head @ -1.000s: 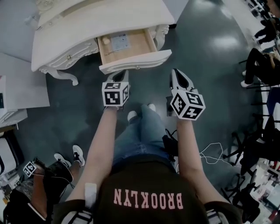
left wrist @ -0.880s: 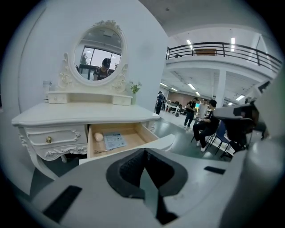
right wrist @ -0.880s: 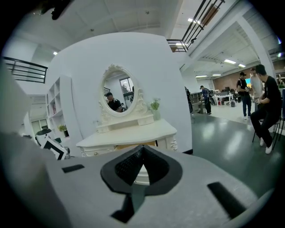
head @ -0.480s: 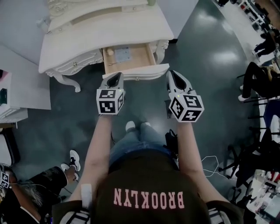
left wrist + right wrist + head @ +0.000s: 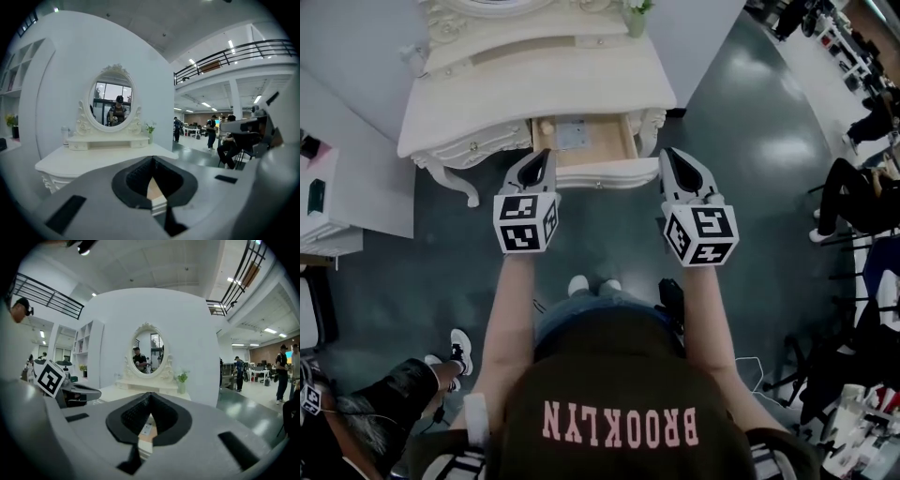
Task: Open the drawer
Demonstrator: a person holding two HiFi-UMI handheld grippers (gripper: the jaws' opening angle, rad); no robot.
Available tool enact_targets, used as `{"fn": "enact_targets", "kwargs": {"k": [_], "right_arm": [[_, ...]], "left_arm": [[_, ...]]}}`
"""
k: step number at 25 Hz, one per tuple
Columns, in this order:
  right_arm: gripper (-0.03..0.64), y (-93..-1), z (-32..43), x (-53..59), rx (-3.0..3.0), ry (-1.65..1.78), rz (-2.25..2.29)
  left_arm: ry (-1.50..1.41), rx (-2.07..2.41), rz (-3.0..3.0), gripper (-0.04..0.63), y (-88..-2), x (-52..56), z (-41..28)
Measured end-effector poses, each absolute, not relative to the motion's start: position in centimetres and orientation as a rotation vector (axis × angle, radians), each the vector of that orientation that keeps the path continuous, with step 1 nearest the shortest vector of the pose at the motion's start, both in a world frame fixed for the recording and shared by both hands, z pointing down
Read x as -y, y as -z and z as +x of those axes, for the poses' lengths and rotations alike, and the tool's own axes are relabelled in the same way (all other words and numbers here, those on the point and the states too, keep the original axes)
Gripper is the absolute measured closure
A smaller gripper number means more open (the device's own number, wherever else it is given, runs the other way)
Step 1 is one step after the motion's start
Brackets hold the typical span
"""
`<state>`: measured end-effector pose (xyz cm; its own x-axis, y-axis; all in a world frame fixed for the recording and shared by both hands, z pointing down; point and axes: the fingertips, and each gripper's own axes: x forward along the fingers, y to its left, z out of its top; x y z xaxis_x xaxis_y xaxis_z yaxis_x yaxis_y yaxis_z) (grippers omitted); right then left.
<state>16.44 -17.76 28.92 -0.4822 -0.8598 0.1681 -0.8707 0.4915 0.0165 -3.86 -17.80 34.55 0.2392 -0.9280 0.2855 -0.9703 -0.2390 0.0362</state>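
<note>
The white dressing table (image 5: 534, 84) stands ahead of me with its middle drawer (image 5: 586, 142) pulled out, showing a wooden floor with a paper and a small round thing inside. My left gripper (image 5: 540, 153) hangs over the drawer's left front corner, jaws together, holding nothing. My right gripper (image 5: 671, 153) is just right of the drawer front (image 5: 600, 175), jaws together and empty too. In the left gripper view the closed left gripper (image 5: 152, 160) points at the table and its oval mirror (image 5: 111, 104). In the right gripper view the shut right gripper (image 5: 150, 395) shows the drawer (image 5: 146, 431) below.
A small vase with a plant (image 5: 636, 19) stands on the tabletop. A white cabinet (image 5: 337, 187) is to the left. A person's shoes (image 5: 461, 345) are at lower left, and people sit on chairs (image 5: 853, 178) at the right. My own feet (image 5: 591, 284) are on the dark floor.
Both grippers have risen and tipped from pointing down toward level, staying shut and empty. The drawer stays pulled out. The head camera has tilted to show more of the table.
</note>
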Motion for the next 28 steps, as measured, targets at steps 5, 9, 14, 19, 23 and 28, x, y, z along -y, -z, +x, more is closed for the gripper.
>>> {"fn": "enact_targets", "kwargs": {"k": [5, 9, 14, 19, 23, 28], "right_arm": [[0.62, -26.1, 16.2, 18.0, 2.616, -0.025, 1.511], [0.62, -24.0, 16.5, 18.1, 2.646, 0.05, 1.511], [0.62, -20.7, 17.2, 17.5, 2.689, 0.13, 1.542], [0.62, -18.8, 17.0, 17.2, 2.701, 0.174, 1.539], [0.62, -18.8, 16.5, 17.0, 2.73, 0.155, 1.511], [0.62, -19.3, 16.5, 17.0, 2.719, 0.14, 1.505]], "left_arm": [[-0.241, 1.876, 2.324, 0.591, -31.0, 17.8, -5.1], [-0.206, 1.932, 2.357, 0.589, -28.0, 17.9, -5.6], [-0.179, 1.993, 2.414, 0.589, -24.3, 17.1, -5.9], [-0.127, 2.032, 2.44, 0.59, -21.4, 16.6, -5.9], [-0.118, 2.045, 2.455, 0.589, -20.5, 16.3, -5.6], [-0.12, 2.036, 2.468, 0.589, -20.5, 16.4, -5.3]]}}
